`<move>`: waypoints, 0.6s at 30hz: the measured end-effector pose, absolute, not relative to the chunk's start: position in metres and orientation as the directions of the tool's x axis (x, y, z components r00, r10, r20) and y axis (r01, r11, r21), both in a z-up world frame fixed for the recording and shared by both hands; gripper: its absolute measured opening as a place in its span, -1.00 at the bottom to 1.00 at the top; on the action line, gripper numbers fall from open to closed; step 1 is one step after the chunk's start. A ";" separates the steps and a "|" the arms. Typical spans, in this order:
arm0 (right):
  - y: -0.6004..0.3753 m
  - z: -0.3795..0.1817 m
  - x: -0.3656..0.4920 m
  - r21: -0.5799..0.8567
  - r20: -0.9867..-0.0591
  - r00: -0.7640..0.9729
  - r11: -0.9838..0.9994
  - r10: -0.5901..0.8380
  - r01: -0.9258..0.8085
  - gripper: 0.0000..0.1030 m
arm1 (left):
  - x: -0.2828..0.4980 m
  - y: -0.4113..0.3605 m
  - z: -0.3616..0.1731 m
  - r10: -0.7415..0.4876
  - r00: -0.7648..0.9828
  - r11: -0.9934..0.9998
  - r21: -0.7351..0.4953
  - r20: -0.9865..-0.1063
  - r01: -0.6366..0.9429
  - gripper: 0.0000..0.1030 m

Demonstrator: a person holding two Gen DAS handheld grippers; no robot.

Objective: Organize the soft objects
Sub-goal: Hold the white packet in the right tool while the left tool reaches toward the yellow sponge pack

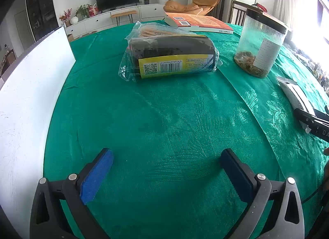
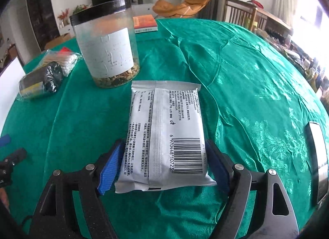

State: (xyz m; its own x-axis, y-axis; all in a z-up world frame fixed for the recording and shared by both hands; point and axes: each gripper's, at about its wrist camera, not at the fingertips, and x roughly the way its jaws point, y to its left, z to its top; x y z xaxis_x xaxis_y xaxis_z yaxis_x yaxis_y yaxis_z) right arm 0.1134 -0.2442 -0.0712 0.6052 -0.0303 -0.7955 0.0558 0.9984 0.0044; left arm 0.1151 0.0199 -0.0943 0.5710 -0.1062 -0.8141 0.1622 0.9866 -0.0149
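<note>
Right gripper [image 2: 164, 163] stands wide around the white wipes pack [image 2: 164, 134], which lies flat on the green cloth [image 2: 246, 74], apparently placed. Left gripper [image 1: 166, 169] waits wide and empty; the black roll packet [image 1: 170, 56] looks still unsorted.

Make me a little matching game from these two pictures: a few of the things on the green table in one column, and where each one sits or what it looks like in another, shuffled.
Things
1. white wipes pack
2. clear jar
3. orange book
4. black roll in a clear bag

Descriptions
A. upright, black lid, white label, dried bits at the bottom
B. flat at the far edge of the green tablecloth
C. lying between the right gripper's blue pads, barcode up
D. on its side with a yellow barcode label

Pairs: 1-C, 2-A, 3-B, 4-D
</note>
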 end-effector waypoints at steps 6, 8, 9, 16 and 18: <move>-0.246 -0.072 0.116 0.008 -0.796 0.605 0.998 -0.027 0.055 0.59 | 0.132 0.002 -0.043 -0.095 0.643 0.974 0.062 -0.760 0.217 0.99; -0.246 -0.072 0.116 0.008 -0.796 0.605 0.998 -0.027 0.055 0.59 | 0.150 -0.008 -0.019 -0.072 0.699 0.960 0.140 -0.711 0.242 0.99; -0.246 -0.072 0.116 0.008 -0.795 0.605 0.998 -0.027 0.055 0.59 | 0.162 -0.012 -0.012 -0.062 0.710 0.954 0.169 -0.701 0.249 0.99; -0.246 -0.072 0.116 0.008 -0.795 0.606 0.998 -0.026 0.055 0.59 | 0.254 -0.014 -0.029 -0.083 0.634 0.940 0.151 -0.769 0.307 0.99; -0.246 -0.072 0.116 0.008 -0.795 0.606 0.998 -0.027 0.055 0.59 | 0.260 -0.012 -0.041 -0.132 0.583 0.940 0.085 -0.801 0.330 1.00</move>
State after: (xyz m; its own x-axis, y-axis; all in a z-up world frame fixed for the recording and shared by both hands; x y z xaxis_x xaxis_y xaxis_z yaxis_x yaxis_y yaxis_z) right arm 0.1160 -0.2462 -0.0718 0.6056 -0.0266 -0.7954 0.0548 0.9985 0.0084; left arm 0.2603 -0.0120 -0.0411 0.5833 -0.1319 -0.8015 0.3297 0.9402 0.0852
